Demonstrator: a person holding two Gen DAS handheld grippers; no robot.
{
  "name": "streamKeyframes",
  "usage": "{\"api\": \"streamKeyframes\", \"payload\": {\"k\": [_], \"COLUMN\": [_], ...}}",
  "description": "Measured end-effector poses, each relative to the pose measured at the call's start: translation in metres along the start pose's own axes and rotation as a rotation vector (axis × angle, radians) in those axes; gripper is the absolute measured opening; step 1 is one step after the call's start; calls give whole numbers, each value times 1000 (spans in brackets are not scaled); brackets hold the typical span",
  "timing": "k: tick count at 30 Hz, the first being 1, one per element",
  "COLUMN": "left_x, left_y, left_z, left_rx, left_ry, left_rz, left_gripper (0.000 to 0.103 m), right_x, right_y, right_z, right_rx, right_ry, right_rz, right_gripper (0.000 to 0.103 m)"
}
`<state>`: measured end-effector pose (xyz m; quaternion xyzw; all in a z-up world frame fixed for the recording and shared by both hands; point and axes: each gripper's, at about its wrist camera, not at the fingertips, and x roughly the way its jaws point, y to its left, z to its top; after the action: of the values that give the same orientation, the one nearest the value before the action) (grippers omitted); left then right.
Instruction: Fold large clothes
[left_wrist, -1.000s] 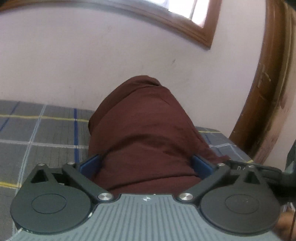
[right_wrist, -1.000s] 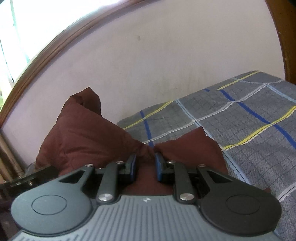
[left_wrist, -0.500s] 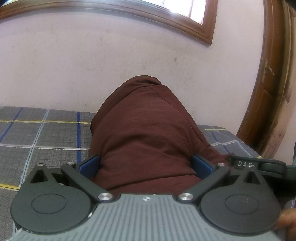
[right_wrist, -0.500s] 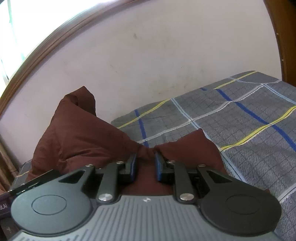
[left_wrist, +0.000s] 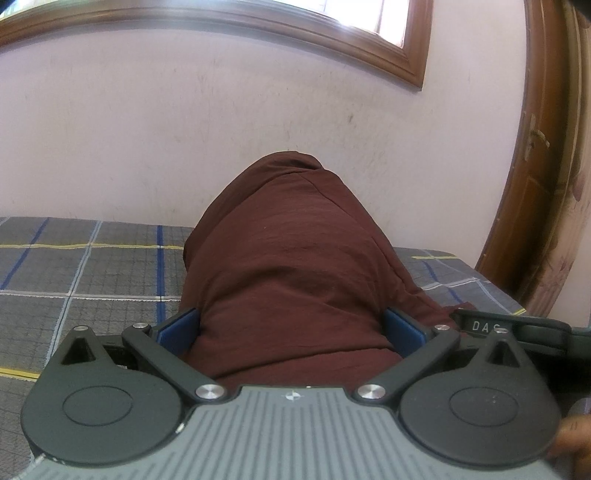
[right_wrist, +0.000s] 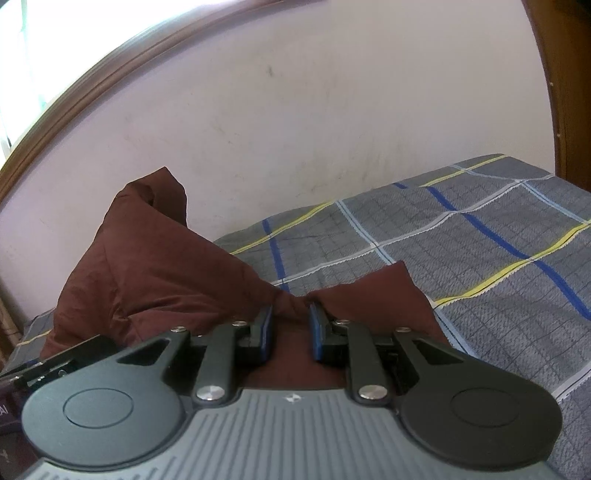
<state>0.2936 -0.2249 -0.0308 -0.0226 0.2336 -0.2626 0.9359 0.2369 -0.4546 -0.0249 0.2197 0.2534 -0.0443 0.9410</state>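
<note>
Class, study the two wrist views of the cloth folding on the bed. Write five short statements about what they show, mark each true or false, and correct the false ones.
1. The right gripper pinches a bunch of the dark maroon cloth garment. True.
2. The left gripper has its blue pads pressed together. False: its jaws stand wide apart, with a broad bulk of the garment between them.
3. The grey checked bedsheet has blue and yellow lines. True.
4. The garment lies flat on the bed. False: it rises in a peaked mound.
5. The wood-framed window is set below the bed. False: it is high on the wall.
</note>
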Motion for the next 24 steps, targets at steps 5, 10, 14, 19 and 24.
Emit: {"api": "streamKeyframes", "payload": {"k": [5,10,14,19,24], "left_x": [-1,-2,-3,-4,-4], "left_y": [1,1,2,2,2], "left_z": [0,-1,-1,-1,-1], "left_rx": [4,7,10,12,14], "left_ry": [-1,-4,-4,-6,-7], "left_rz": [-1,-2,-2,-1,0], "left_gripper": [103,103,103,103,103], "right_x": [0,0,0,0,0], "right_y": [0,-1,-1,-1,-1], "right_z": [0,0,0,0,0], "right_rx": [0,2,2,2,2], "right_ry": [0,-2,-3,-3,-4], "right_rz": [1,3,4,5,5], "right_gripper": [19,19,19,19,19]}}
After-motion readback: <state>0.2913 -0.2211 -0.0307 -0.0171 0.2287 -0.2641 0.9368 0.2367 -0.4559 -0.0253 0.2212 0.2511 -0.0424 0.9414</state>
